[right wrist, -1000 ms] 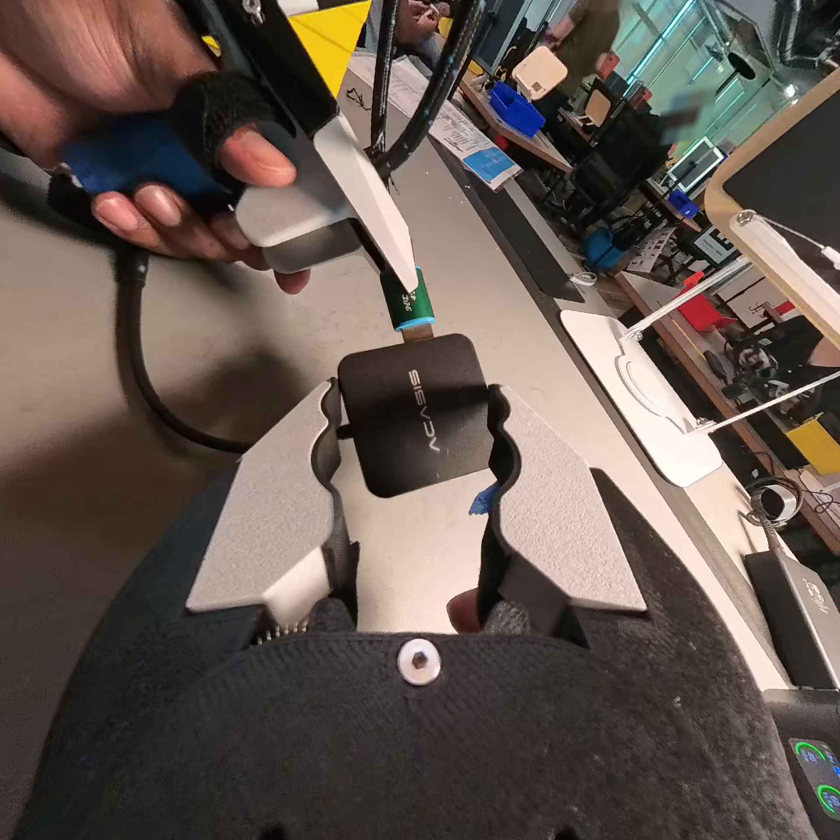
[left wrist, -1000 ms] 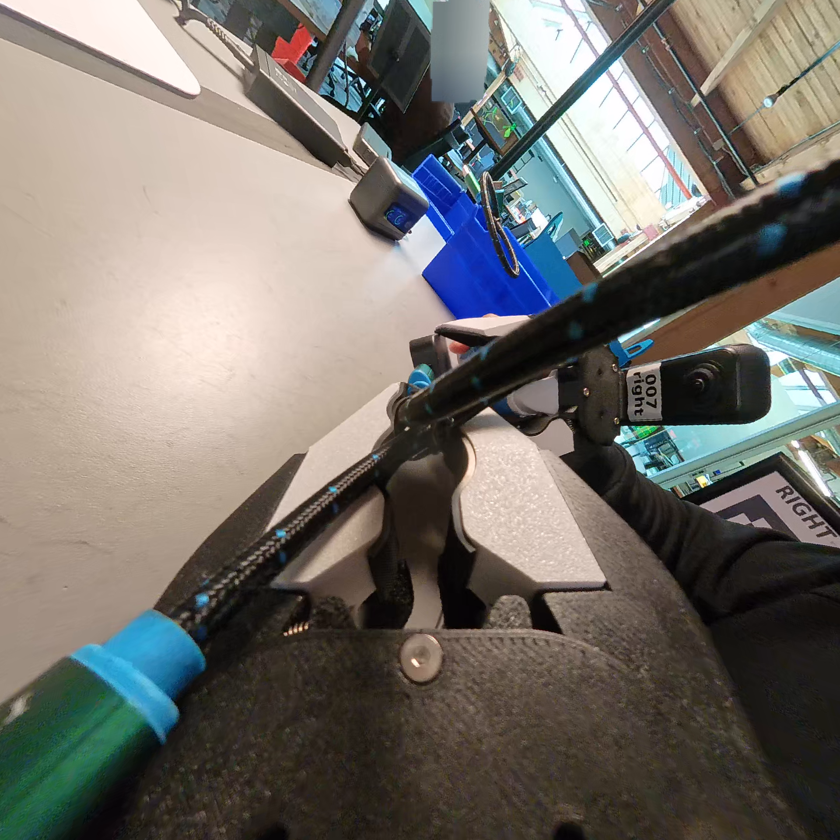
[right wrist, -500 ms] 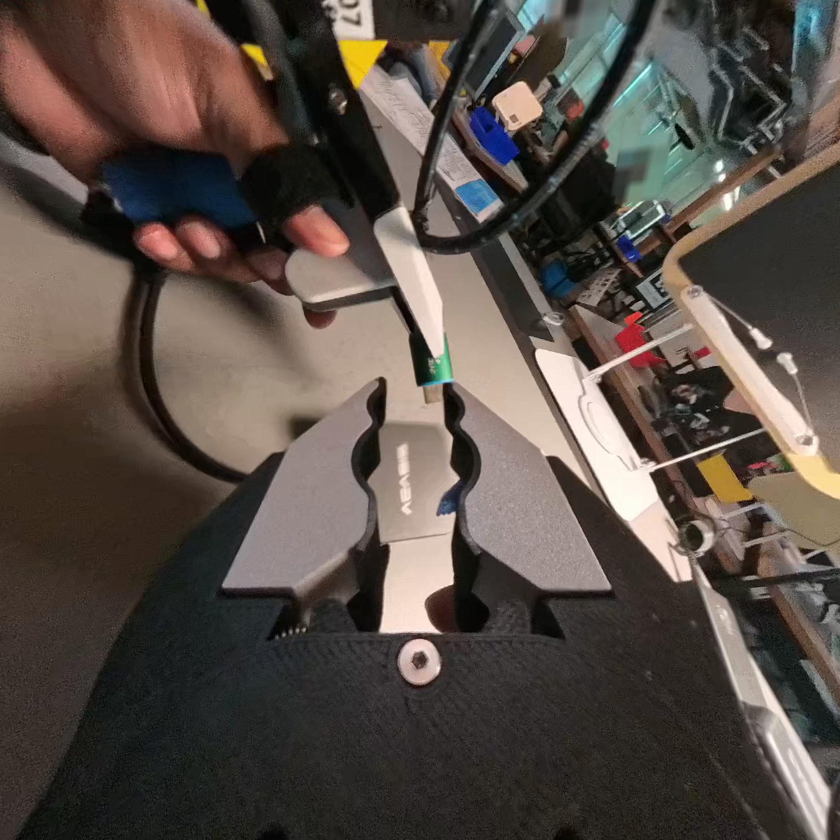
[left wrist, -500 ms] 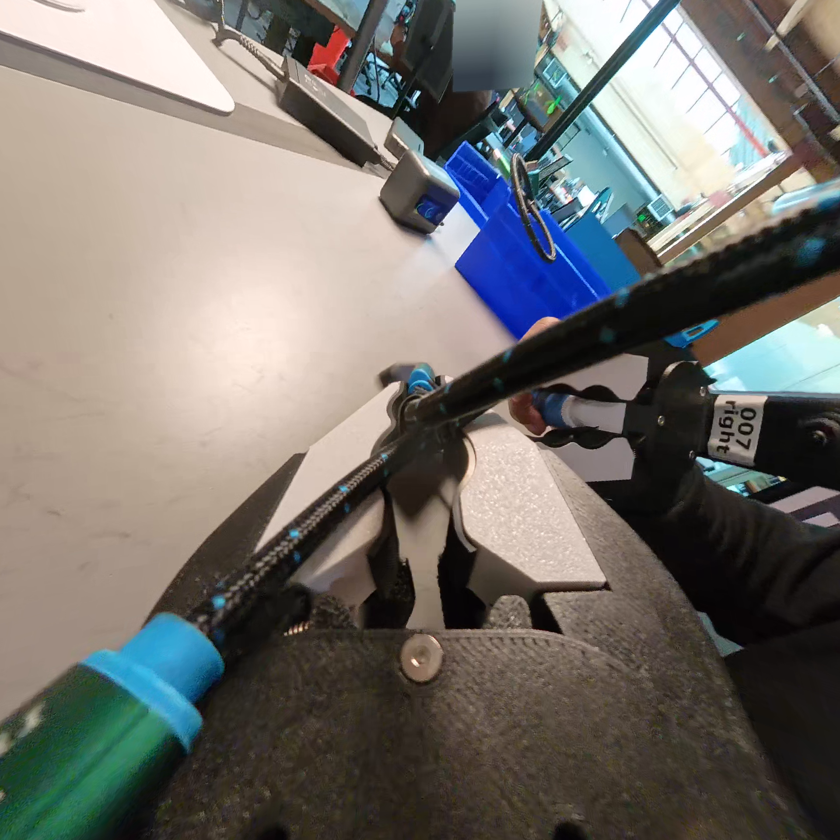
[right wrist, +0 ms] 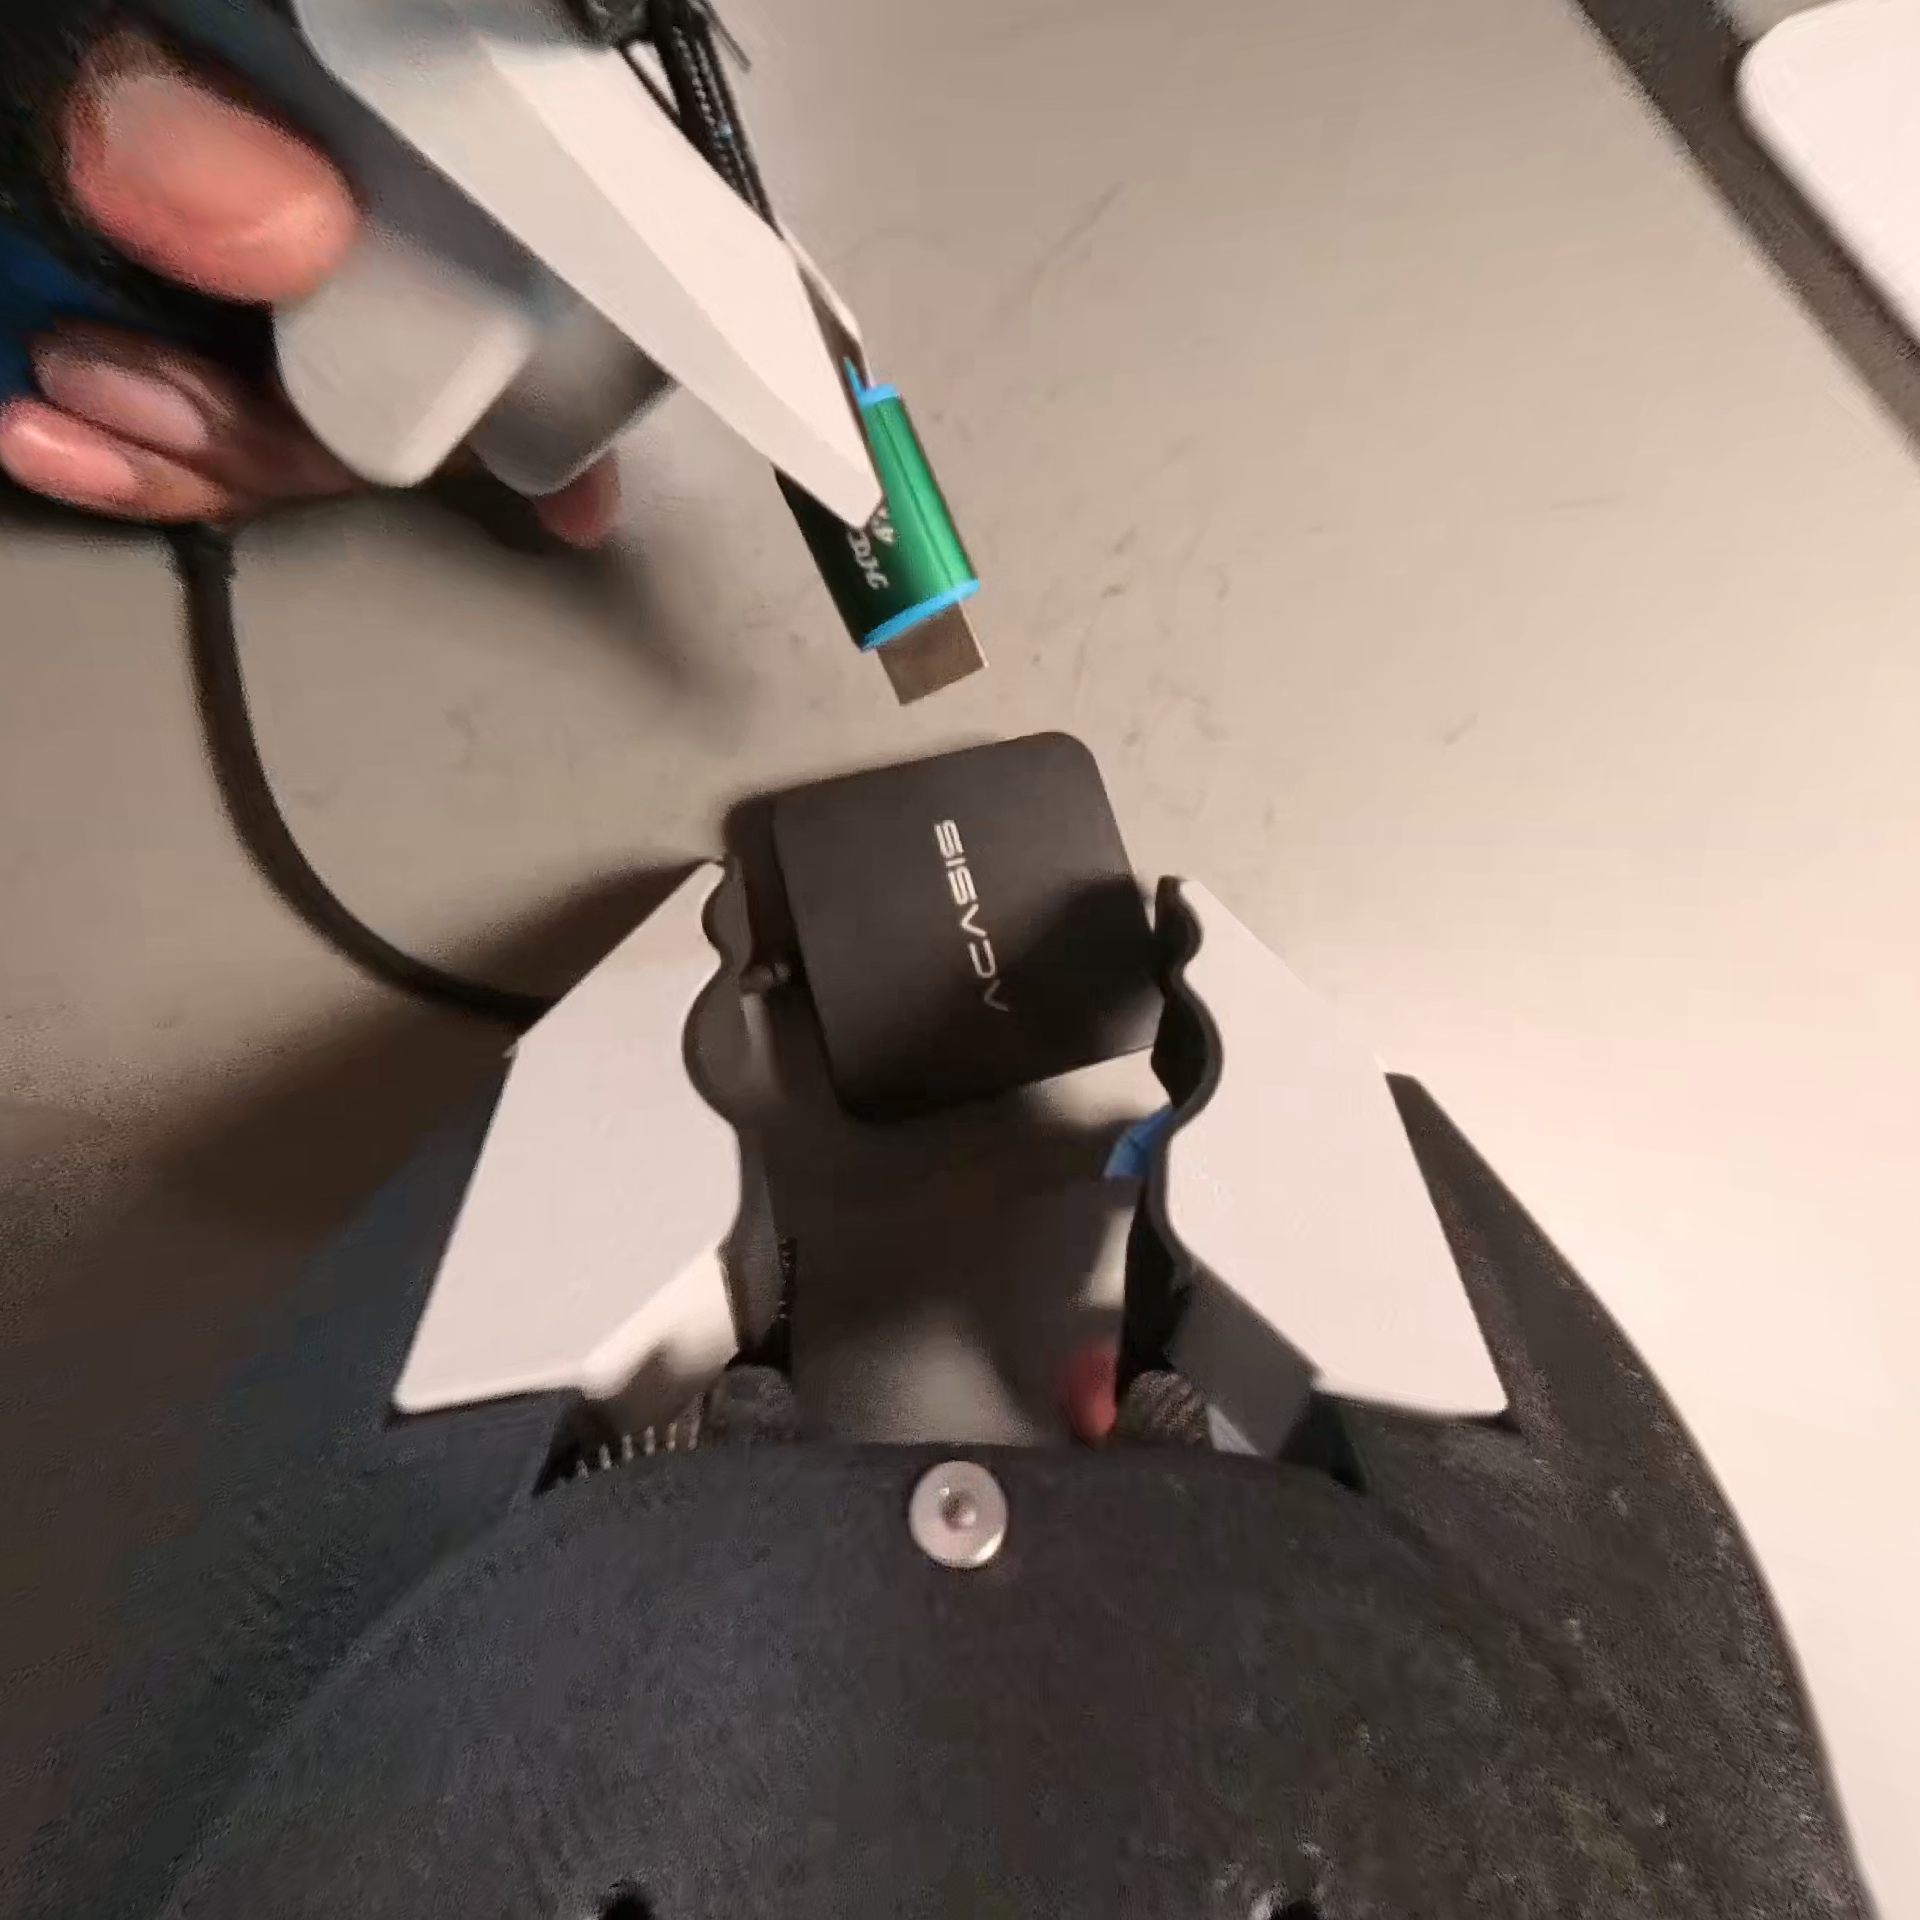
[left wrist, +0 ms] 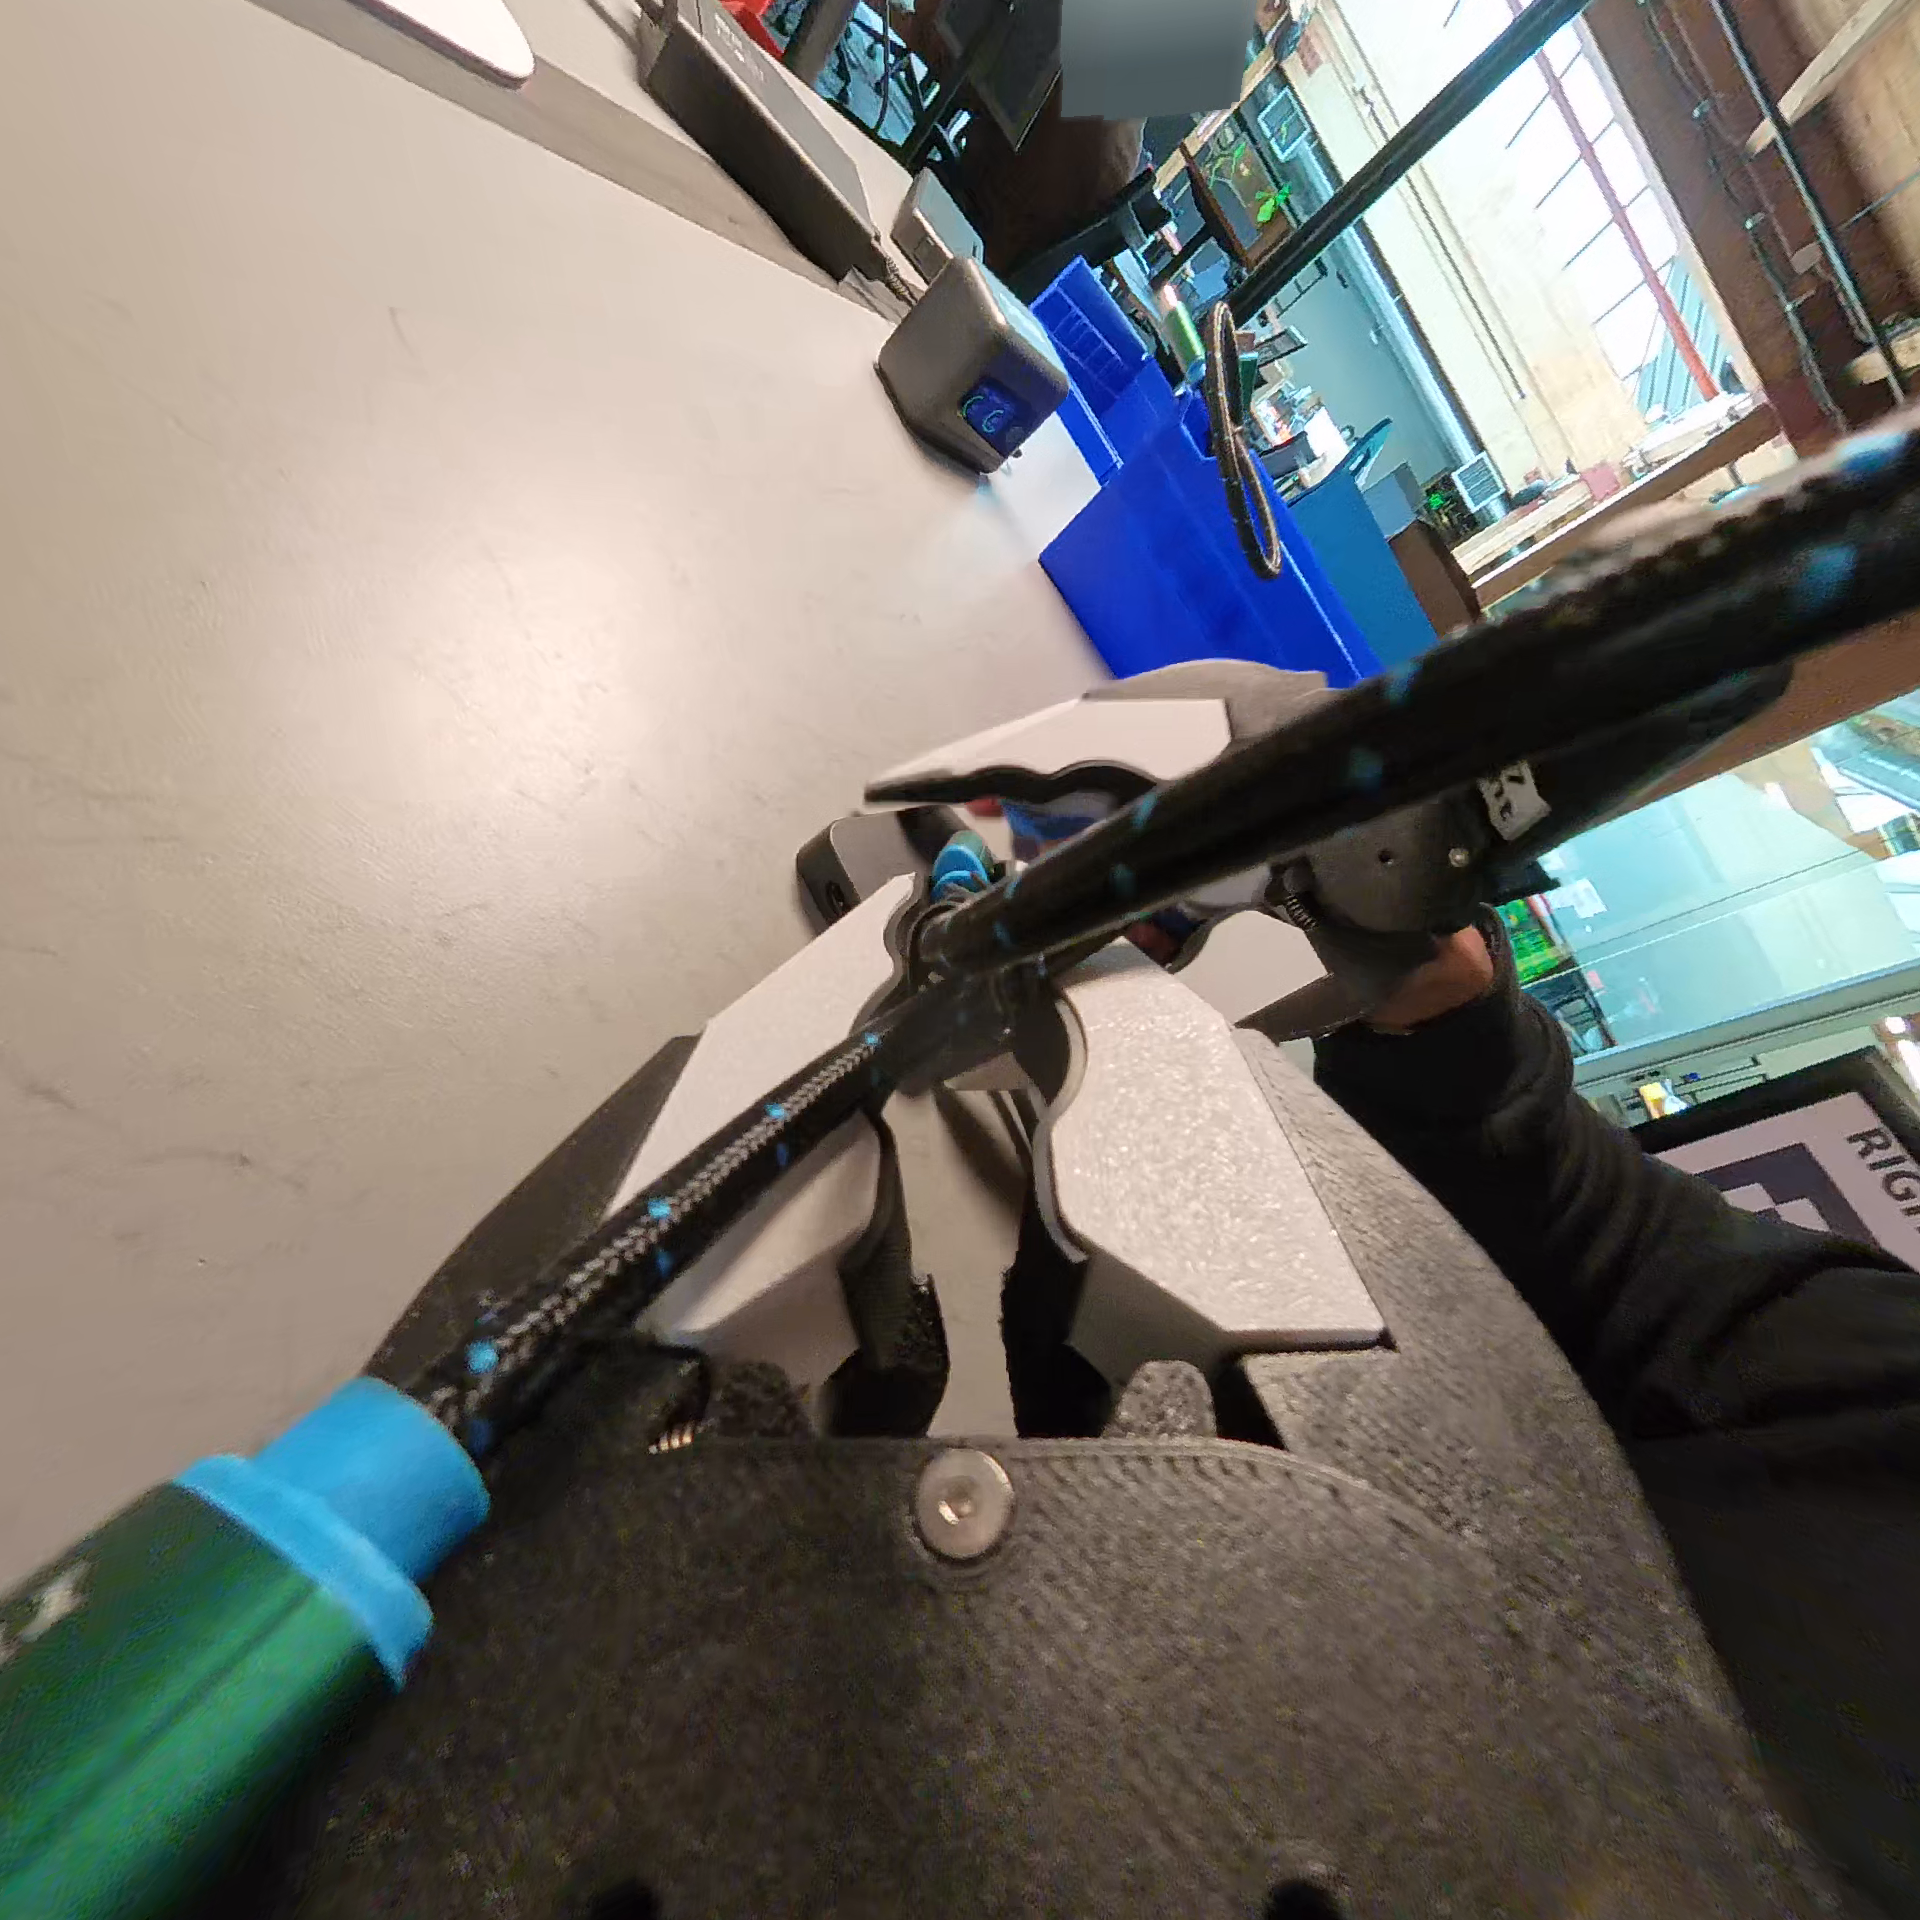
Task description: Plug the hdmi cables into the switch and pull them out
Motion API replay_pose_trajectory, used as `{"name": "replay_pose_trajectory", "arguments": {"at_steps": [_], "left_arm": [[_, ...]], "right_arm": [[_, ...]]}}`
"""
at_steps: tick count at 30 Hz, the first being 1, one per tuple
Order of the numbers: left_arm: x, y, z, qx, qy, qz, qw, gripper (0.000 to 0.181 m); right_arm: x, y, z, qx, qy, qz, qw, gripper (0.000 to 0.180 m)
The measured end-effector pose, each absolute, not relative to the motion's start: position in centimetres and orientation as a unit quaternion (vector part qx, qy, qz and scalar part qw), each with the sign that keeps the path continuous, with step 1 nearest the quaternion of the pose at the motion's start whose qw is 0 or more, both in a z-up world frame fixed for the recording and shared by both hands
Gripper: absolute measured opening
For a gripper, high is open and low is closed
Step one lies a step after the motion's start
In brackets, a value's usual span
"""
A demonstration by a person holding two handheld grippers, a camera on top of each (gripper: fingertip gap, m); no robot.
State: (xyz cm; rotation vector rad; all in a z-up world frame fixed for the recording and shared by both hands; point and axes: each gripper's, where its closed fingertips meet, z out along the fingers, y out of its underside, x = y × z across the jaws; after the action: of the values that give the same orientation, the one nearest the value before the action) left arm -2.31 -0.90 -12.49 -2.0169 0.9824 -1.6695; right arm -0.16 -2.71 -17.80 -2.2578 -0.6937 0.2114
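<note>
The left gripper point(right wrist: 831, 436) clamps the green HDMI plug point(right wrist: 902, 540), its metal tip hovering just off the switch point(right wrist: 956, 914) at twelve o'clock (unplugged). The right gripper point(right wrist: 940, 997), jaws wide, seemingly steadies the switch, though contact is blurred. Whether insertion or removal comes next cannot be told.

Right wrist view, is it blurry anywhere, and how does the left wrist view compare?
Right wrist view: the hand is motion-smeared, while the switch and green plug are fairly sharp. Left wrist view: the near green connector is soft, the bright windows are washed out, and wide-angle bending shows.
</note>
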Motion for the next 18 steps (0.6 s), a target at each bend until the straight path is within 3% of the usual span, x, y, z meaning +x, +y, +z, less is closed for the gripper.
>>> {"name": "replay_pose_trajectory", "arguments": {"at_steps": [6, 10, 18], "left_arm": [[-2.8, 0.2, -12.7, -0.726, 0.328, -0.578, 0.176, 0.011], [-2.9, 0.1, -12.2, -0.717, 0.326, -0.591, 0.171, 0.011], [-2.8, -0.9, -11.4, -0.705, 0.336, -0.603, 0.164, 0.011]], "right_arm": [[-0.1, -2.6, -16.6, -0.853, -0.291, 0.048, 0.429, 0.073], [-0.7, -3.1, -14.3, -0.802, -0.319, 0.051, 0.502, 0.072], [-0.3, -2.8, -13.2, -0.774, -0.326, 0.008, 0.542, 0.071]]}}
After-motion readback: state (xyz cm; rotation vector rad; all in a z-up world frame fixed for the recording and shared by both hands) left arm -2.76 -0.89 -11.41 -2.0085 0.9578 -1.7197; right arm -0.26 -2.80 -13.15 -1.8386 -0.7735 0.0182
